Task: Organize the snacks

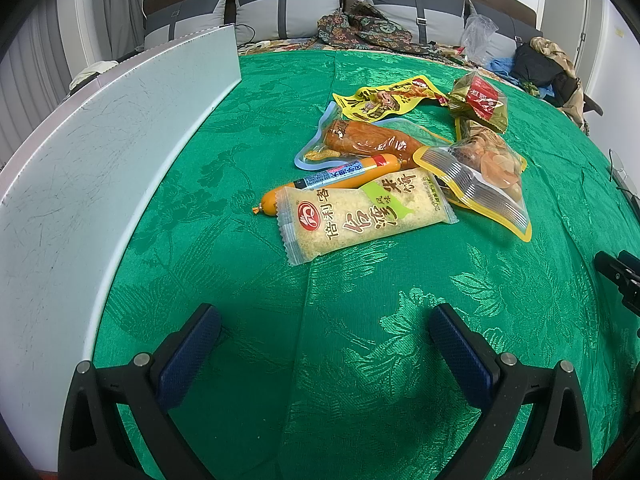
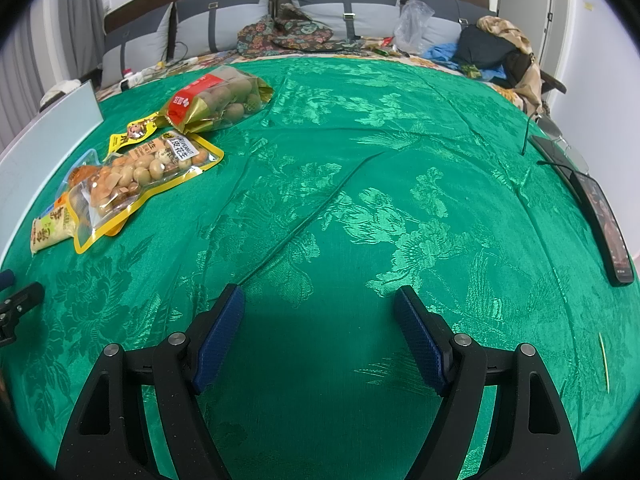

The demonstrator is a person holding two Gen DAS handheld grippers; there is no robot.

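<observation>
I count six snack packs on my green cloth: one orange sausage stick [image 1: 340, 176], one pale rice-cracker packet [image 1: 364, 216], one clear vacuum-packed meat pouch [image 1: 360, 142], one yellow printed pouch [image 1: 390, 100]. One yellow-edged coated-peanut bag [image 2: 148, 180] and one red-and-gold bag of green balls [image 2: 218, 98] complete them.

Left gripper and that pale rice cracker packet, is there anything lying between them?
No. In the left wrist view only bare green cloth lies between the open left gripper and the rice cracker packet.

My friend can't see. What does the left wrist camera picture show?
A pile of snack packets lies on a green cloth, a sausage stick among them. The open left gripper hovers nearer the camera, holding nothing. A white board stands at left.
</observation>
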